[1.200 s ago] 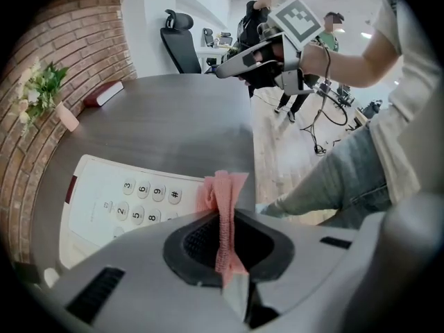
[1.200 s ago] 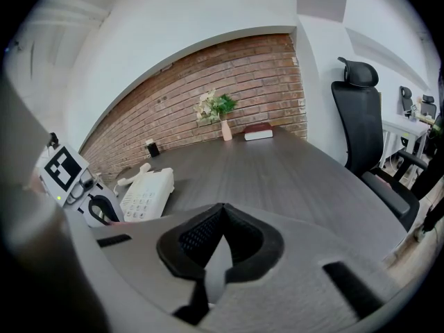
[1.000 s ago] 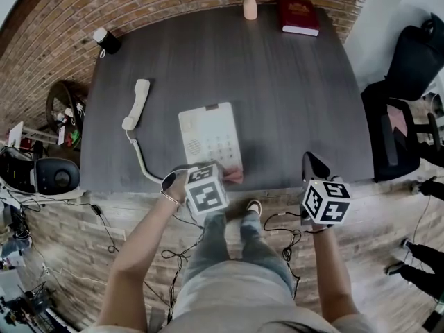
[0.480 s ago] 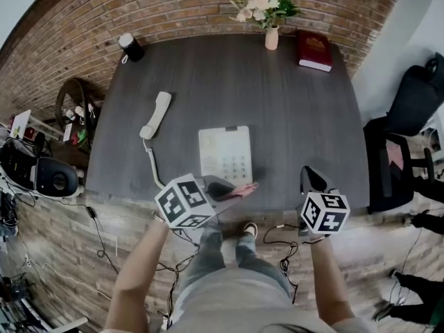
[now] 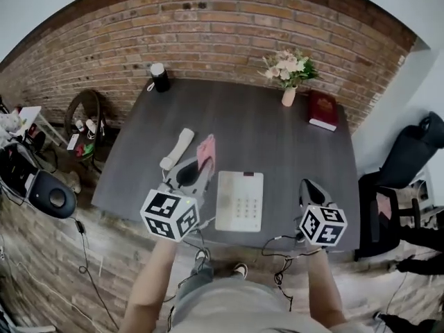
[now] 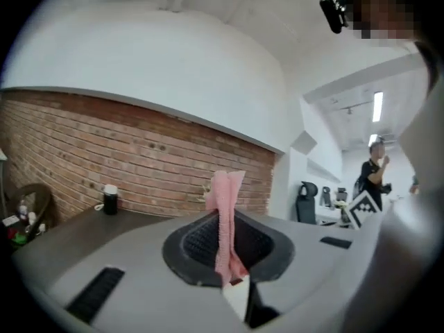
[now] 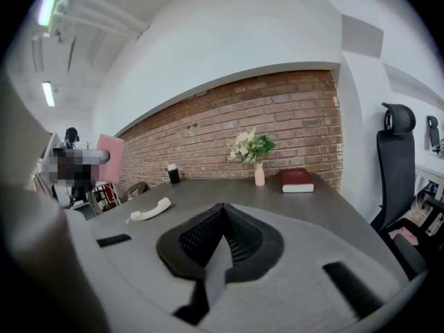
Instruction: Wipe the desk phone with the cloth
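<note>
Head view: left gripper, jaws clamped on the pink cloth, sits just left of the desk phone, whose long axis runs near-to-far on the worktop. Handset lies off-cradle, left of the cloth. Right gripper, jaws together and empty, is farther from the phone. Cloth height above the worktop cannot be judged; the cord is mostly hidden.

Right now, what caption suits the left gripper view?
Left gripper shut on an upright pink cloth, brick wall behind.
</note>
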Demonstrator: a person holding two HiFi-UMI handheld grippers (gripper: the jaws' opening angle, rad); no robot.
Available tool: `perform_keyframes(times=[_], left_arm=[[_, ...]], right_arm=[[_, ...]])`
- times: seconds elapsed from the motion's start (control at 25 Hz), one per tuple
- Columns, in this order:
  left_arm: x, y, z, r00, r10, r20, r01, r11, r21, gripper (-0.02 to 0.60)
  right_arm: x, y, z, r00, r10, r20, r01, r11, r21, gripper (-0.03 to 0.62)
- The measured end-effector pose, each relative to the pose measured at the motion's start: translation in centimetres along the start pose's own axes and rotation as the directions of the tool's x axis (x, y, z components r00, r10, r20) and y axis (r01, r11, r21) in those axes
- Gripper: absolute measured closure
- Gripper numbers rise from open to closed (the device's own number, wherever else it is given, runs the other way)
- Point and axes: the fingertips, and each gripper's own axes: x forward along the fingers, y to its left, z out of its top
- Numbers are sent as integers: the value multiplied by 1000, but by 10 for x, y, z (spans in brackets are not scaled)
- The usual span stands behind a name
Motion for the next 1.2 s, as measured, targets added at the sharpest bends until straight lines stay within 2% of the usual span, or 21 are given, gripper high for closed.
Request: perform_keyframes(times=[0.08, 0.16, 0.28, 0.56, 0.84, 1.2], left_arm=[[-2, 27, 19, 994, 102, 48, -101, 995, -11, 560], [-5, 48, 35, 979, 185, 87, -185, 983, -10, 560], [-6, 69, 52, 963, 237, 128, -239, 971, -2, 560], [2, 89, 68, 972, 195, 134, -199, 980, 19, 560], [5, 90, 68, 977, 159, 140, -162, 987, 14, 560], [-1, 83, 64, 982, 123, 142, -125, 992, -1, 560]], right_arm=[[3, 8, 24, 999, -6, 48, 7, 1000, -22, 592], [4, 12, 46, 995, -16, 102, 21, 999, -43, 592], [-1, 14, 72, 984, -42, 173, 54, 996, -64, 592], [-21, 14, 110, 954, -112, 277, 139, 987, -79, 592], [-27, 19, 107, 952, -157, 264, 188, 977, -100, 594], [-25, 34, 106, 960, -125, 251, 153, 983, -98, 594]])
